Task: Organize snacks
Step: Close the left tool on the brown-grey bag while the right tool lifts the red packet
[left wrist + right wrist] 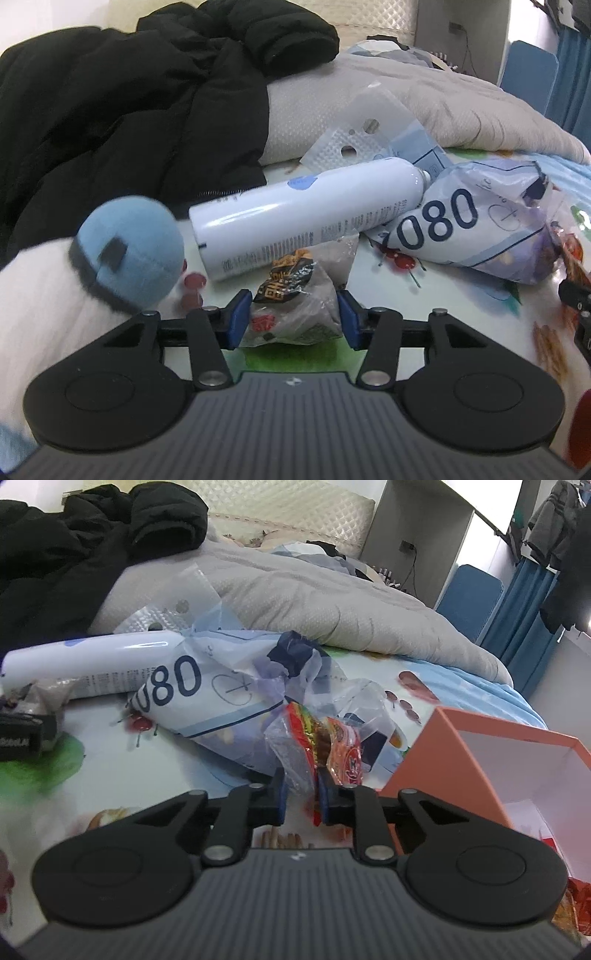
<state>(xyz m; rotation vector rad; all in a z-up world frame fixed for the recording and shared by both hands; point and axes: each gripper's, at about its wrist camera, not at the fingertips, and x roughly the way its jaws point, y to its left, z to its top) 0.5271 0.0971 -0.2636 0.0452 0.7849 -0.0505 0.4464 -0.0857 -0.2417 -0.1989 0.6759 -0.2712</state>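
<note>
A grey clear-wrapped snack packet with black and orange print lies on the patterned bedsheet. My left gripper has its blue pads against both sides of it. In the right wrist view, my right gripper is shut on a red and yellow snack packet in crinkled clear wrap. An open orange box with a white inside stands just right of that gripper. The left gripper's black body shows at the left edge of the right wrist view.
A white spray can lies behind the grey packet, against a blue and white plastic bag printed "080". A blue plush toy sits at the left, a black jacket behind it. A grey quilt is bunched at the back.
</note>
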